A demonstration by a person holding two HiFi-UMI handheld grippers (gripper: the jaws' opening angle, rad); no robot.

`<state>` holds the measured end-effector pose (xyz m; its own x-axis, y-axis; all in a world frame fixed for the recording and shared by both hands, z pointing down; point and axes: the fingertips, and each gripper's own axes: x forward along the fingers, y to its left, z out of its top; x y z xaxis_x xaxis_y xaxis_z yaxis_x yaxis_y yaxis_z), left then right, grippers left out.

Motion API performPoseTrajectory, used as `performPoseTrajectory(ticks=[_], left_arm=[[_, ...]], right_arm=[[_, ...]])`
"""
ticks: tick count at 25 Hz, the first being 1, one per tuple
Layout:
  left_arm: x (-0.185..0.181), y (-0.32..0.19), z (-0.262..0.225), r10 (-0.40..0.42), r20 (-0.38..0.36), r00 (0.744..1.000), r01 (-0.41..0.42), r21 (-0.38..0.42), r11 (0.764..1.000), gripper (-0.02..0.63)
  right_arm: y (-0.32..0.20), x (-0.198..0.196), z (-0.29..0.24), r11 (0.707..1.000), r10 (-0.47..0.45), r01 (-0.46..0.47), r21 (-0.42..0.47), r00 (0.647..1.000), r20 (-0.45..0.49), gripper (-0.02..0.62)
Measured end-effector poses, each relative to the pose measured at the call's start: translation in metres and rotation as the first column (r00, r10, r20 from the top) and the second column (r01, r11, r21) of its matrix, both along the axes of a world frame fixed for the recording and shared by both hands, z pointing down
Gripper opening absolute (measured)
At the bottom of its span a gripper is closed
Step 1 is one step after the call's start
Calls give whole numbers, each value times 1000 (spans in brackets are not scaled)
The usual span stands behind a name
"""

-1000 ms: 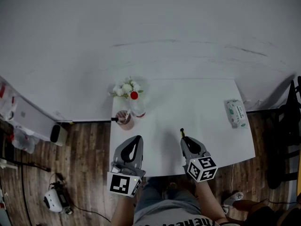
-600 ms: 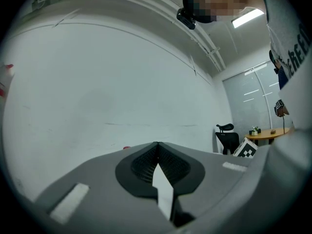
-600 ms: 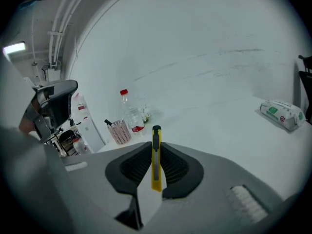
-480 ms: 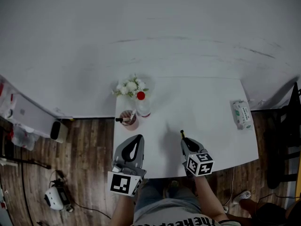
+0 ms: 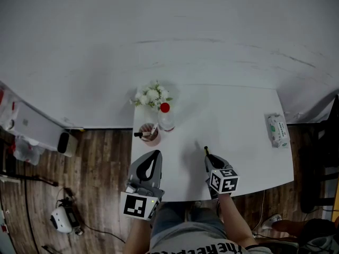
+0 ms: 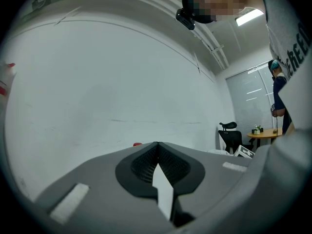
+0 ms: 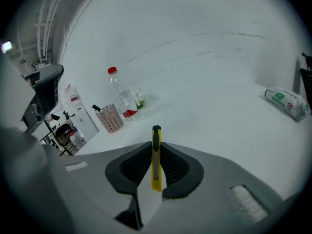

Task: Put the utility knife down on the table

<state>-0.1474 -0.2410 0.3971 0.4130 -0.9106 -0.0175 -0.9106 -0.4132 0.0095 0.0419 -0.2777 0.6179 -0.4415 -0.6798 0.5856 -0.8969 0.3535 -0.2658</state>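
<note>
Between the jaws of the right gripper [image 7: 156, 145], a yellow knife [image 7: 156, 172], clamped from both sides, standing on edge, its black end pointing forward past the fingertips. In the head view, the same right gripper [image 5: 208, 156] over the near part of the white table [image 5: 238, 115], close to the front edge, with the knife [image 5: 205, 150] sticking out toward the middle of the table. Contact of the knife with the table top, or a small gap under it: not to be decided from these views.

Left gripper [image 6: 157, 145] fully closed, jaw against jaw, with nothing between. In the head view, left gripper [image 5: 152, 157] at the near left corner of the table, well apart from the right one, pointing away from the person.

At the far left corner of the table, a clear bottle [image 5: 166, 119] with a red cap, a pinkish holder [image 5: 150, 135] just beside it, to the left and nearer, and white flowers [image 5: 152, 95] behind both. Also in the right gripper view, ahead to the left: bottle [image 7: 118, 96], holder [image 7: 110, 119], flowers [image 7: 141, 99], all on the table [image 7: 219, 130]. At the right edge of the table, a wipes pack [image 5: 277, 130]; the same wipes pack [image 7: 285, 102] at the far right of the right gripper view. Wooden floor [image 5: 95, 163] left of the table, white wall [image 5: 169, 46] behind it.
</note>
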Motion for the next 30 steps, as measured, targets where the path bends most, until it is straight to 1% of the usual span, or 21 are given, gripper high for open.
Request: performPoseTrajectory(ticks=[14,23,30], left_arm=[[-12,-11,6,-4,-4,1000,4,-21,1000,15],[-13,-14,12,18,0,1000,-18,-34,999,15],[-13,-14,11,21,-2,1000,-21,-34,999,15]], right_arm=[[-9,5,33,993,37,-47,-105,995,-92,57],[-10,7,42,991,34,-54,-123,987,-159,57],[-9,7,41,991,37,-57,-122,987,-157,61]])
